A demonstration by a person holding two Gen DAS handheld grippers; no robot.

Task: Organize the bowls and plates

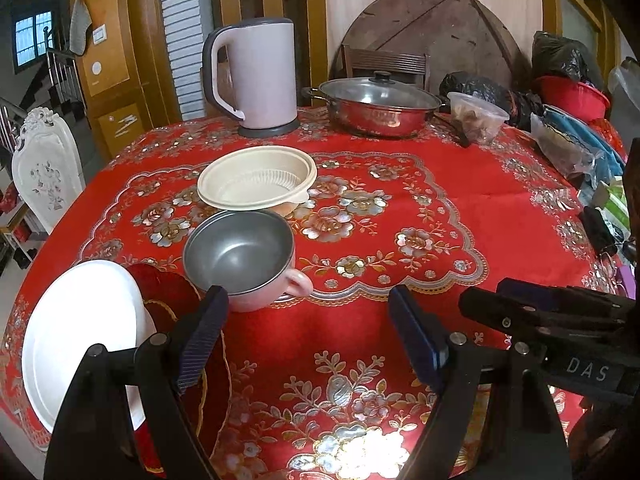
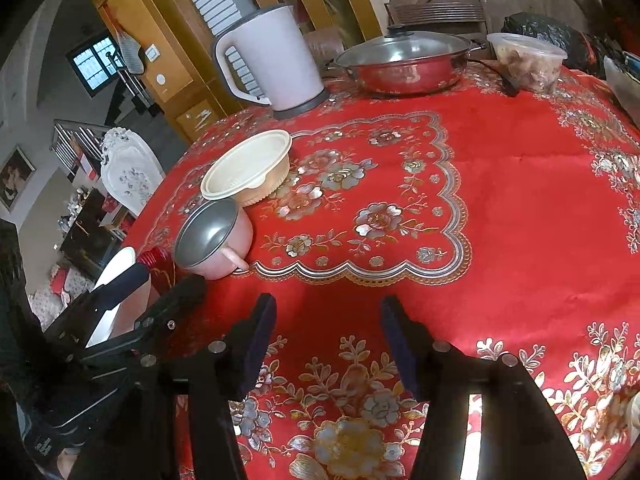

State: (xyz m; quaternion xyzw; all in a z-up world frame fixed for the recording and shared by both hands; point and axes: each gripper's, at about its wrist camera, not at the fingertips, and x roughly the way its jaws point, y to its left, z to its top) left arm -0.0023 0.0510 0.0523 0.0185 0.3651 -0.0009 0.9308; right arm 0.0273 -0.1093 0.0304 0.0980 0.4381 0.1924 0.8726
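Both tools over the near part of the tabletop (image 1: pixel 460 208), red floral cloth. Left tool (image 1: pixel 308 320): jaws spread wide, nothing between them, hovering just near-side of the pink bowl (image 1: pixel 244 256). Its left finger overlaps the red plate (image 1: pixel 172 300) in the left wrist view; contact can't be confirmed. Right tool (image 2: pixel 328 336): jaws wide apart too, empty, only bare cloth between the fingers. The two tools sit side by side, close.

Task items all at the left side of the tabletop:
- white plate (image 1: pixel 80 340) at near-left edge, tilted up on its rim
- red plate just right of it, also tilted, leaning against the white one
- pink bowl with grey inside and small side handle, upright, just beyond the red plate
- beige plastic bowl (image 1: pixel 256 180) right behind the pink one, rims nearly touching, sits tilted

Far side: pale kettle (image 1: pixel 256 76) on its base, steel pot (image 1: pixel 376 108) with glass lid, clear plastic tub (image 1: pixel 476 118) with food at far right. White chair (image 1: pixel 44 168) off the left edge
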